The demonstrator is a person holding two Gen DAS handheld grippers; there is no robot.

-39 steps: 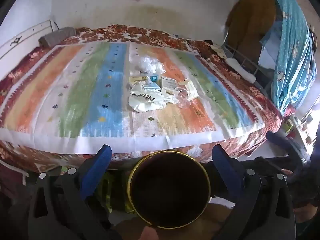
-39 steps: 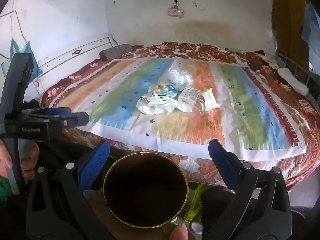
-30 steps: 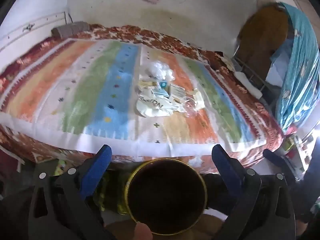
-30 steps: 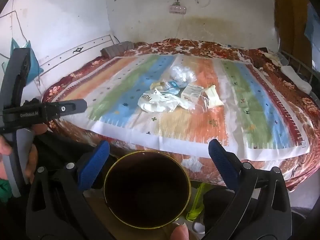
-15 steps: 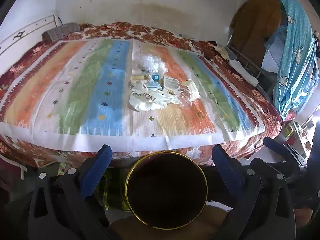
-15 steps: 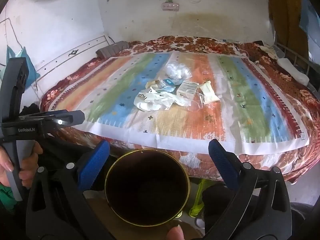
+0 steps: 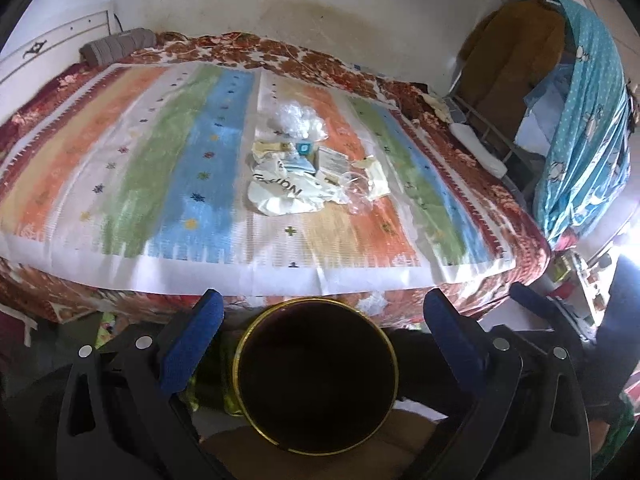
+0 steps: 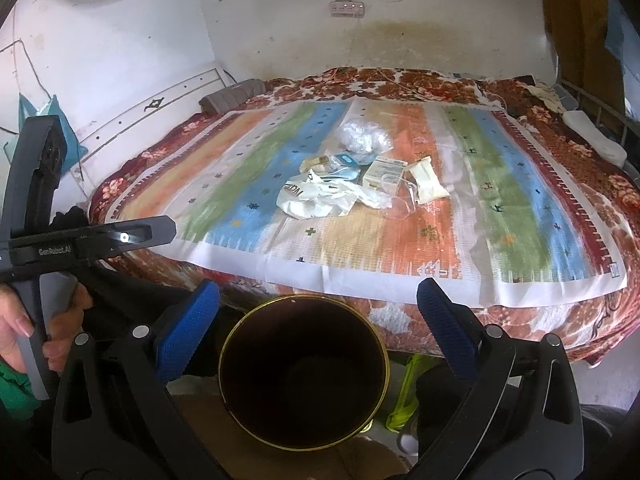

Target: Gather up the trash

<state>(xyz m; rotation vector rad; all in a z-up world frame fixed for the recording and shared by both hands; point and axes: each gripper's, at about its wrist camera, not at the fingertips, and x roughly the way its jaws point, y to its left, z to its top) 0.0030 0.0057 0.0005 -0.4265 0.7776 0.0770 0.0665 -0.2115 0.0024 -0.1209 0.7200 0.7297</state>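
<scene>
**Two empty grippers held over a dark bin, trash heaped mid-bed**

Left gripper (image 7: 316, 320): black frame, blue-padded fingers (image 7: 192, 340), jaws spread wide, nothing held between them. Right gripper (image 8: 318, 314): same build, jaws likewise spread wide and empty.

Round dark bin with a gold rim (image 7: 316, 376): seen from above between and below the fingers of each gripper, its mouth open and its inside too dark to read. It is placed just in front of the near edge of the bed.

Bed with a red floral cover (image 8: 592, 320): overlaid by a striped mat in orange, green, blue and white (image 8: 256, 196).

Trash pile (image 7: 316, 176): gathered near the middle of the mat, well apart from both grippers. Listed within it:
- crumpled white plastic bag with dark lettering (image 7: 280, 196), nearest the bin;
- clear crinkled plastic wad (image 7: 298, 120), at the far side;
- small white carton (image 8: 385, 172);
- cream sachet (image 8: 427, 181), at the right of the pile;
- clear plastic cup lying on its side (image 7: 356, 192);
- small blue-and-white packet (image 7: 305, 148).

Grey rolled cloth (image 7: 116, 44): at the bed's far left corner.

A person's hand (image 8: 24, 340) is seen at the left of the right wrist view, wrapped around the left gripper's handle.
</scene>
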